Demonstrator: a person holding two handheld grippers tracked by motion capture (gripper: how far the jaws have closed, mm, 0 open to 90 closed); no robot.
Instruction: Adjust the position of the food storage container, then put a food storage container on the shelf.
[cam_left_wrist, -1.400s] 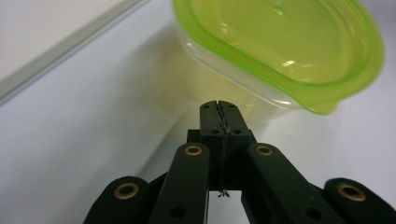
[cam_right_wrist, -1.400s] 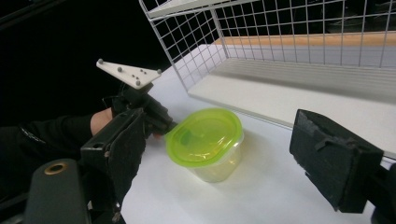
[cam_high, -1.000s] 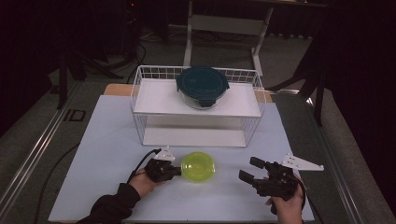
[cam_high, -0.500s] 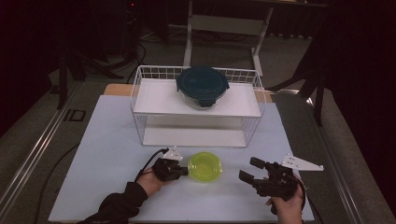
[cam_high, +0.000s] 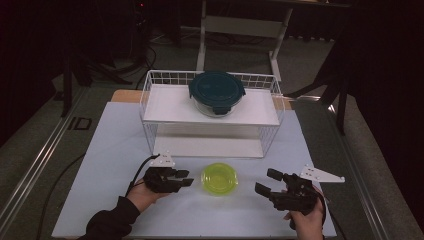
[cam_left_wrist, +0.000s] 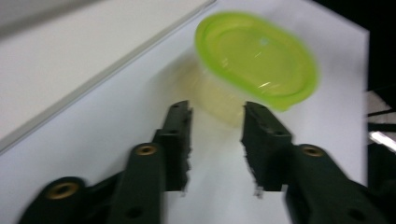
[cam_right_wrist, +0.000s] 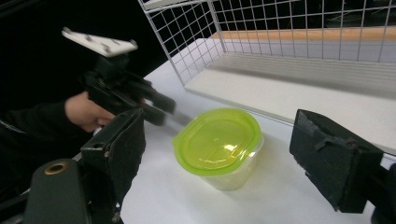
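Left gripper (cam_high: 186, 181): jaws parted, just opened; nothing is gripped.
Yellow-lidded tub (cam_high: 219, 178): set on the white table (cam_high: 110, 145), between the grippers, before the wire rack (cam_high: 150, 100).
Handling: judged light, thin-walled, slippery; to be taken across the sides below the lid.
Right gripper (cam_high: 265, 182): spread wide, empty.

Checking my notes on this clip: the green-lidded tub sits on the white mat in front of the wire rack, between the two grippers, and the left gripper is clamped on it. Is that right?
Not quite. The left gripper is not clamped on the green-lidded tub: its jaws have just been opening and stand apart, short of the tub, as the left gripper view shows. The tub does sit on the white mat before the wire rack, between the left gripper and the right gripper.
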